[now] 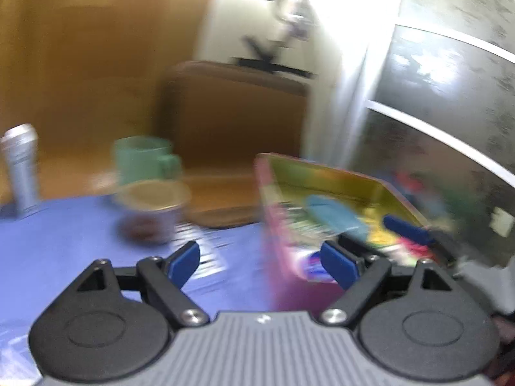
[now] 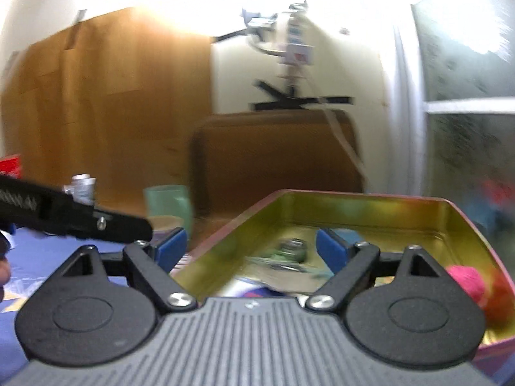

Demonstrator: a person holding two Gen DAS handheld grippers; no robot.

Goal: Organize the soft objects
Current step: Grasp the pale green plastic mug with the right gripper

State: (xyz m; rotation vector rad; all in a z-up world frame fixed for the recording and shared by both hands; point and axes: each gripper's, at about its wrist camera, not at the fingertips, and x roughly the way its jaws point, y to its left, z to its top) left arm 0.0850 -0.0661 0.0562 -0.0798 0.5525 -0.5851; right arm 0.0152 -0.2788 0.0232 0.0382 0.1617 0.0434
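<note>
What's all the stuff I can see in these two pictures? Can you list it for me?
Tin box: one, gold inside, pink outside, open on the table, blurred soft things inside.
Pink ball: one, at the box's right side.
Mug: one, green, behind the cup.
Cup: one, pale with brown rim, on the cloth.
Can: one, silver, far left.
Tablecloth: one, blue.
Chair: one, brown, behind the table.
Left gripper: black, blue pads, open, empty.
Right gripper: same, open, over the box.
</note>
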